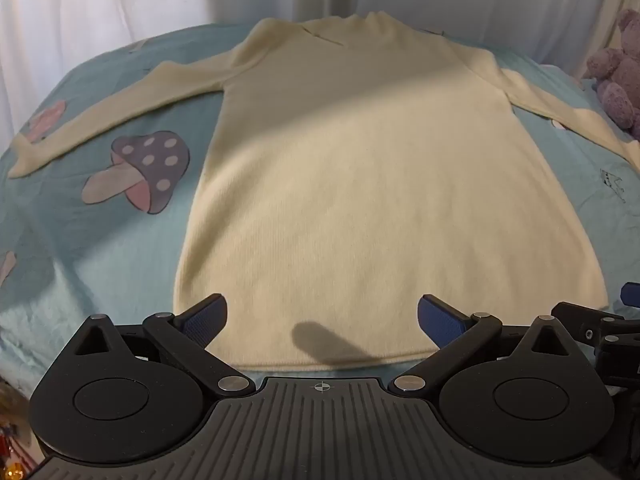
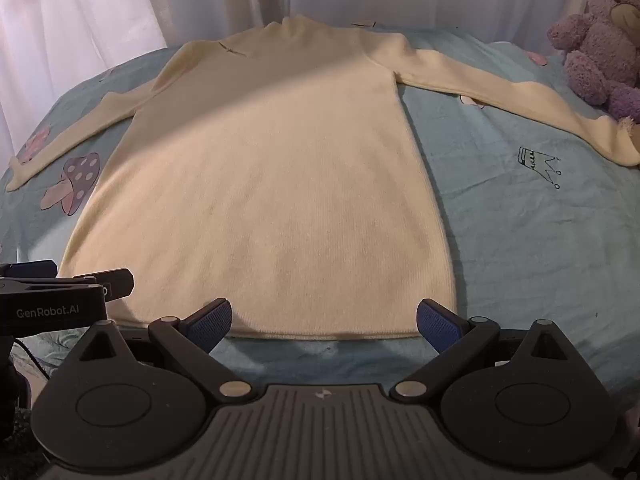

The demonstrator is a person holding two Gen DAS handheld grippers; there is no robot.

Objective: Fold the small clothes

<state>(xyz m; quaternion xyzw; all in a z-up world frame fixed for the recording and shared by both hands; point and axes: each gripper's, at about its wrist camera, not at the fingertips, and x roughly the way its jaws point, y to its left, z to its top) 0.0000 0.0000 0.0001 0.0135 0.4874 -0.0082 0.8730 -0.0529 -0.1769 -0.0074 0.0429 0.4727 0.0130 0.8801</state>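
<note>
A cream knitted sweater point(image 1: 360, 184) point(image 2: 272, 184) lies flat on a light blue bed sheet point(image 1: 100, 248) point(image 2: 520, 240), collar far, hem near, both sleeves spread out to the sides. My left gripper point(image 1: 322, 316) hovers open above the near hem, its blue pads point(image 1: 204, 320) wide apart with nothing between them. Over the hem's right part, my right gripper point(image 2: 324, 320) also stands open and holds nothing. Each gripper shows at the edge of the other's view: the right one point(image 1: 628, 320), the left one point(image 2: 60, 292).
A purple teddy bear point(image 2: 600, 36) point(image 1: 620, 68) sits at the far right of the bed, close to the right sleeve's cuff point(image 2: 624, 148). White curtains point(image 2: 120, 4) hang behind the bed. Mushroom prints point(image 1: 140, 168) mark the sheet at the left.
</note>
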